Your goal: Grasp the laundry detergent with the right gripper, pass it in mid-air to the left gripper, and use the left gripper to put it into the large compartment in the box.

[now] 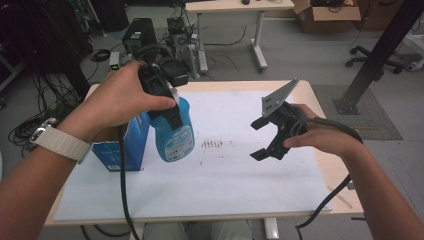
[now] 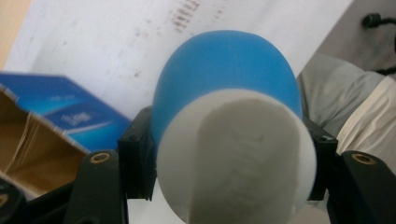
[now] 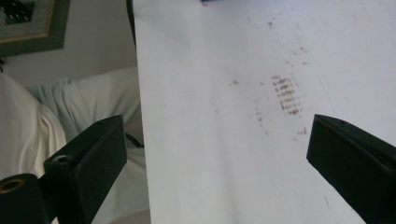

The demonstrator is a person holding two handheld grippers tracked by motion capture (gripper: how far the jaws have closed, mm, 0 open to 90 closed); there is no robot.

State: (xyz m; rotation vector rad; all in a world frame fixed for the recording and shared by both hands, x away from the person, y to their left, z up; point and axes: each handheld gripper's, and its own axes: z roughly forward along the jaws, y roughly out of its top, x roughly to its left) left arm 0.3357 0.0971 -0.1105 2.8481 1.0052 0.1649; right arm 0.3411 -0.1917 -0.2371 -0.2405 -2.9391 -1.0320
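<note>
A blue bottle point(image 1: 173, 134) with a white cap is gripped near its top by the left hand-held gripper point(image 1: 167, 112), its jaws closed on either side of the neck, as is seen in the left gripper view, where the white cap point(image 2: 236, 158) sits between them. The bottle is held upright on or just above the white sheet point(image 1: 225, 190) covering the table point(image 1: 320, 90), touching or just beside an open blue carton point(image 1: 125, 145); whether its base rests on the sheet cannot be told. The right hand-held gripper point(image 1: 262, 140) is held well apart to the right, its jaws spread wide and nothing between them, above a patch of dark smudges point(image 1: 212, 144).

The step in hand is judged to be moving the bottle clear of the carton. It is best done with the grip kept firm at the neck, the bottle kept vertical, and the carton's open flap avoided, since a top-held bottle could swing or slip.
</note>
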